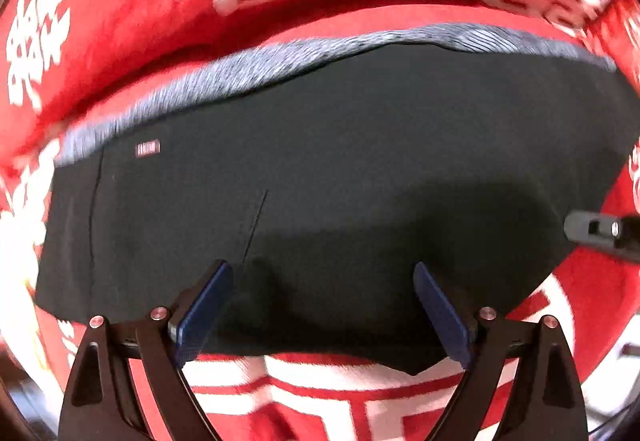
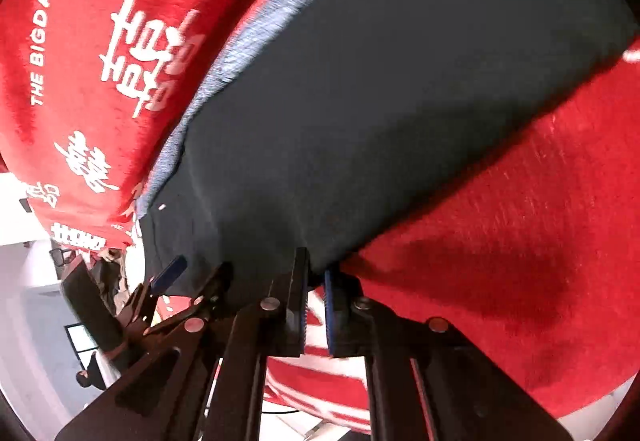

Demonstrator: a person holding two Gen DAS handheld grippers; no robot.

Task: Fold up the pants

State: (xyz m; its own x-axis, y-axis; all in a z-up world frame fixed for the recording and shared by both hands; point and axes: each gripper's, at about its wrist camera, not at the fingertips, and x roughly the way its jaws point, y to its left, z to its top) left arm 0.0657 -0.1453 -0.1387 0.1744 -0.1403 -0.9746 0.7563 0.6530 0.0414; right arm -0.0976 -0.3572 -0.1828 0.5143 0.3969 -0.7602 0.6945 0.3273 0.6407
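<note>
The dark pants lie folded flat on a red cloth with white characters. A grey ribbed waistband runs along their far edge, and a small red label sits at the left. My left gripper is open, its blue pads spread over the near edge of the pants. In the right wrist view the pants fill the middle. My right gripper has its jaws almost together at the pants' near corner; whether cloth is pinched is not clear.
The red cloth covers the surface all around the pants. The left gripper shows at the lower left of the right wrist view. The right gripper's tip shows at the right edge of the left wrist view. A pale floor lies beyond the cloth's edge.
</note>
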